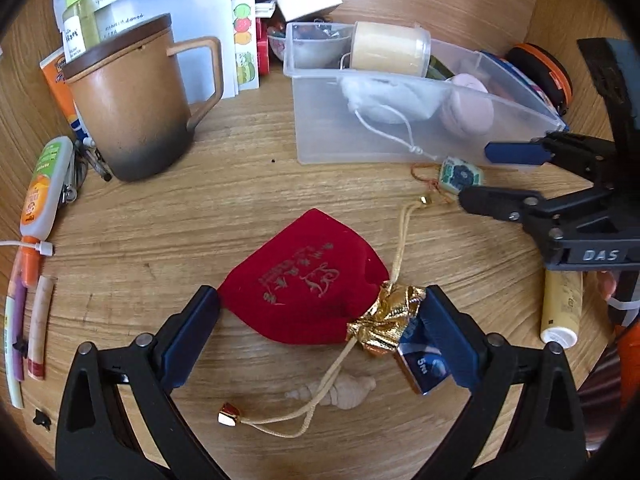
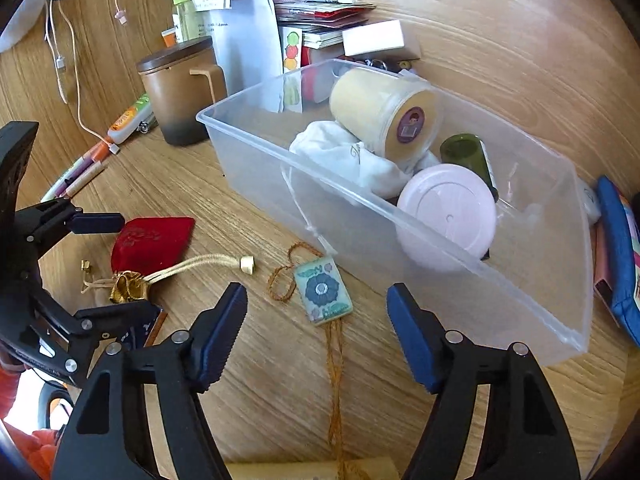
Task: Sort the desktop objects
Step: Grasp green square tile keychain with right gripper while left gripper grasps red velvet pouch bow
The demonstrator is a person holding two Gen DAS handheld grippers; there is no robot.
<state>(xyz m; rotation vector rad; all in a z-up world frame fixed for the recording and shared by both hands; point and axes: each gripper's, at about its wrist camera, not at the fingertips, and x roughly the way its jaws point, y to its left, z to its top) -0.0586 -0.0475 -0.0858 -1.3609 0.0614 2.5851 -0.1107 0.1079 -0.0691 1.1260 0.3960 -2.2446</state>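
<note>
My left claw [image 1: 320,324] stands open low in the frame, its pads flanking a red velvet pouch [image 1: 308,280] lying flat on the wooden desk [image 1: 240,200], the gold-foil neck just beside the right-hand pad. My right claw [image 2: 316,320] is also apart, gripping nothing, with a floral charm [image 2: 323,292] on an orange cord lying on the desk between its tips at lower centre. A clear plastic bin [image 2: 320,208] at centre right holds a yellow cylinder [image 2: 380,112], white cloth and a pink lidded jar [image 2: 448,216].
</note>
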